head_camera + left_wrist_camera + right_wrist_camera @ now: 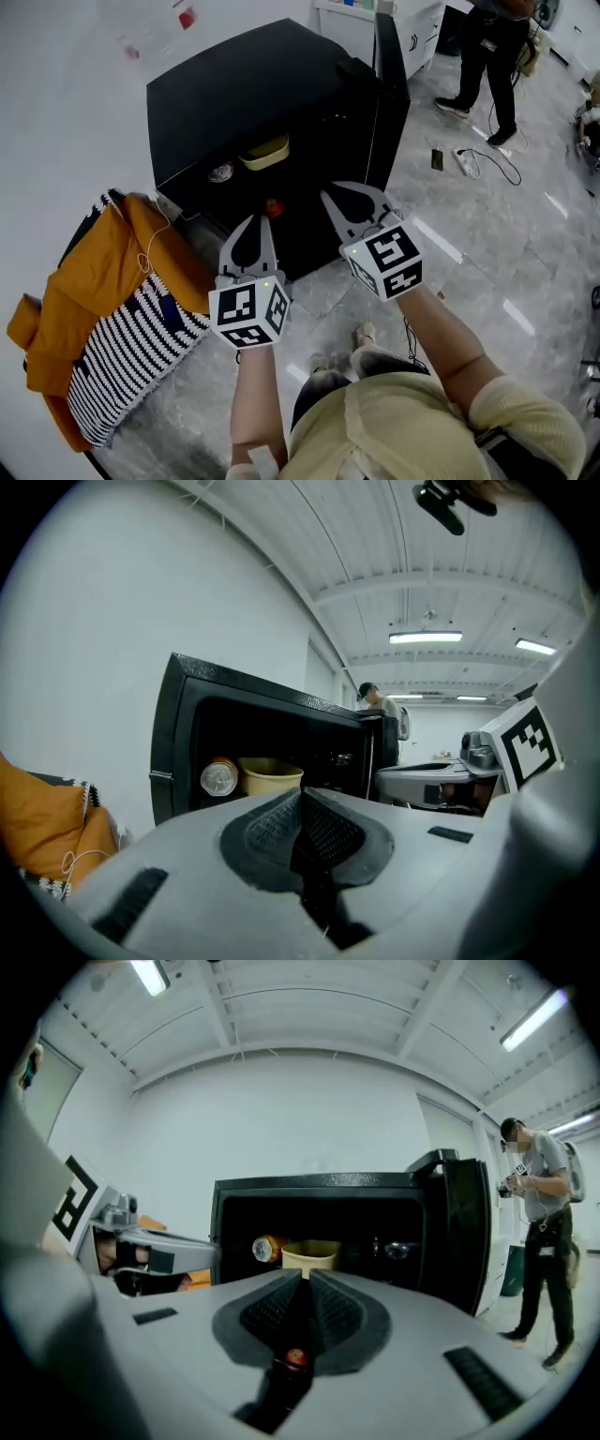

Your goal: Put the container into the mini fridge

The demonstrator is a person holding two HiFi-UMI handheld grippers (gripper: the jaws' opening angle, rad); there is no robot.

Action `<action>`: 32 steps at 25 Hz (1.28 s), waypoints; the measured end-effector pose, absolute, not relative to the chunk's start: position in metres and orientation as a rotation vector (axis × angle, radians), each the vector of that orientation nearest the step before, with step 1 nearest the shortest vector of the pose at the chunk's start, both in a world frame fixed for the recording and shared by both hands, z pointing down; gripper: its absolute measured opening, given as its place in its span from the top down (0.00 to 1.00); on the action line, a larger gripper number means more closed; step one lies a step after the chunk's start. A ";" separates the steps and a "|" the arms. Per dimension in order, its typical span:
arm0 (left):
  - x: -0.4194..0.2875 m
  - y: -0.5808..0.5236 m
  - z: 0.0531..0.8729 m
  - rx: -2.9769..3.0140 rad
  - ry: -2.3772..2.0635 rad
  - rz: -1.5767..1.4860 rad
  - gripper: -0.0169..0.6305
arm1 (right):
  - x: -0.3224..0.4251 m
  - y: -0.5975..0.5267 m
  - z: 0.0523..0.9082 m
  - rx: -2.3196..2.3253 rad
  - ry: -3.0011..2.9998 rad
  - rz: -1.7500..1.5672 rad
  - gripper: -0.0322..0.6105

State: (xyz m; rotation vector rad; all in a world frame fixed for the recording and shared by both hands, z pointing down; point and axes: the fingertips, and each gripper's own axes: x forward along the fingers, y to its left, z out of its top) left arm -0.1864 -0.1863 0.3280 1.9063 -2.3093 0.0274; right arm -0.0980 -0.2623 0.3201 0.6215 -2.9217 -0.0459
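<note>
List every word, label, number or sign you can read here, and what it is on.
No text is readable in any view.
The left gripper and right gripper carry square patterns only, no letters.
Wall papers: blurred.
Can in the mini fridge: label too small.

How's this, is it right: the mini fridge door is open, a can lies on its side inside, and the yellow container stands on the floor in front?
Not quite. The yellow container stands inside the mini fridge, right beside the can, not on the floor in front; the right gripper view shows it. The door is open and the can does lie on its side.
</note>
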 end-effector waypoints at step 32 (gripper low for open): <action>-0.171 -0.102 0.287 1.955 -2.288 0.019 0.93 | -0.049 -0.193 0.263 0.727 -3.014 0.113 0.90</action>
